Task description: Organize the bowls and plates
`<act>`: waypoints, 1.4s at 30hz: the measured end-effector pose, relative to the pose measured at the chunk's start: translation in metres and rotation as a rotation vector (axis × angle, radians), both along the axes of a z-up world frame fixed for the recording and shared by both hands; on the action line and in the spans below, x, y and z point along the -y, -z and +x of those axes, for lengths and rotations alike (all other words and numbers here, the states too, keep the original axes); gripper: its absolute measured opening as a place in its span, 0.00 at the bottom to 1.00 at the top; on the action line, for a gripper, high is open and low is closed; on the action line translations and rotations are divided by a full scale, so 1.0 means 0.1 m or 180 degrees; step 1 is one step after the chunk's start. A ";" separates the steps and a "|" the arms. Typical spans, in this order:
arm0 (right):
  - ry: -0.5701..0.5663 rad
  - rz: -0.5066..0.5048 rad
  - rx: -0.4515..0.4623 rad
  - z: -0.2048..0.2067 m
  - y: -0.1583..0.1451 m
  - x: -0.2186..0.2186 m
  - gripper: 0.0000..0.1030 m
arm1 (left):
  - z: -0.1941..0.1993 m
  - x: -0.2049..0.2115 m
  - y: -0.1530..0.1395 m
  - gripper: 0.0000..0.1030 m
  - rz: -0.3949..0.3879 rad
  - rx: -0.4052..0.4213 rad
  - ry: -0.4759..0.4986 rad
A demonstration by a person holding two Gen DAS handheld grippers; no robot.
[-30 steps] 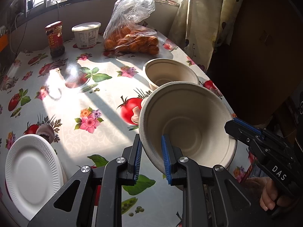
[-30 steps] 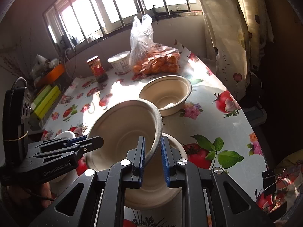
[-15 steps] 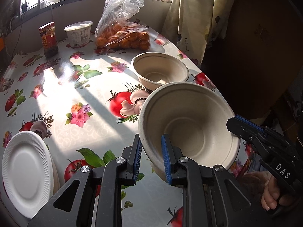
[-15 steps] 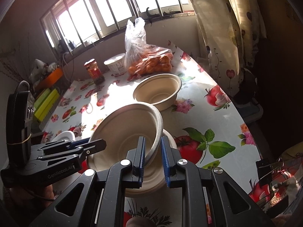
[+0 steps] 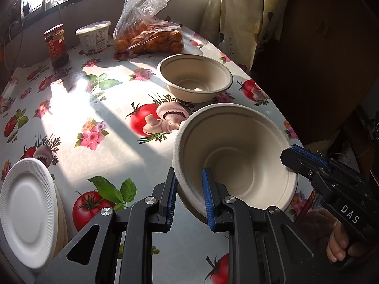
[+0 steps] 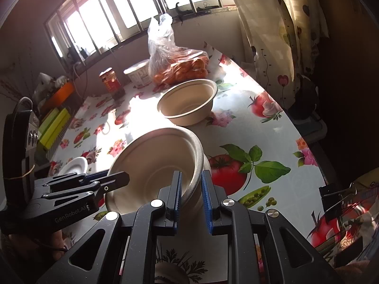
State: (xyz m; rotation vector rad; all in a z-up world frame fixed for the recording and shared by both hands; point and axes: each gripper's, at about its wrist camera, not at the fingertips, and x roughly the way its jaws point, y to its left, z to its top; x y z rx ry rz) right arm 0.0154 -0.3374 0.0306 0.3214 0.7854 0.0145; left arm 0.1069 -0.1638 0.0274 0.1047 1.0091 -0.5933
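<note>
Left gripper: jaws narrowly parted, pinching the beige bowl rim.
Right gripper: jaws pinching the opposite rim.

A home dining corner. The table wears an oilcloth printed with tomatoes, mushrooms and flowers. At its far edge, under a barred window, stand a jar, a tub and a bag of oranges. A patterned curtain hangs by the far right corner. Paper bowls and plates sit on the cloth.
</note>
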 end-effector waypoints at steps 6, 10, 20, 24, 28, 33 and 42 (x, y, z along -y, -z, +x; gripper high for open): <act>-0.0009 0.0010 -0.0035 0.00 0.05 0.01 0.18 | 0.01 0.01 0.02 0.21 0.0013 -0.0009 -0.0008; -0.0013 0.0014 -0.0045 0.01 0.07 0.01 0.18 | 0.01 0.01 0.04 0.21 0.0030 -0.0020 -0.0016; -0.0012 0.0014 -0.0058 0.01 0.10 0.01 0.18 | 0.02 0.03 0.06 0.21 0.0045 0.0011 -0.0015; -0.0014 0.0011 -0.0055 0.01 0.10 0.01 0.18 | 0.02 0.03 0.06 0.21 0.0064 0.0017 -0.0014; -0.0010 0.0017 -0.0054 0.01 0.10 0.01 0.18 | 0.02 0.03 0.06 0.22 0.0068 0.0020 -0.0016; -0.0009 0.0023 -0.0051 0.02 0.11 0.02 0.18 | 0.02 0.03 0.06 0.22 0.0073 0.0024 -0.0020; -0.0012 0.0019 -0.0054 0.02 0.10 0.02 0.18 | 0.01 0.03 0.06 0.22 0.0079 0.0025 -0.0021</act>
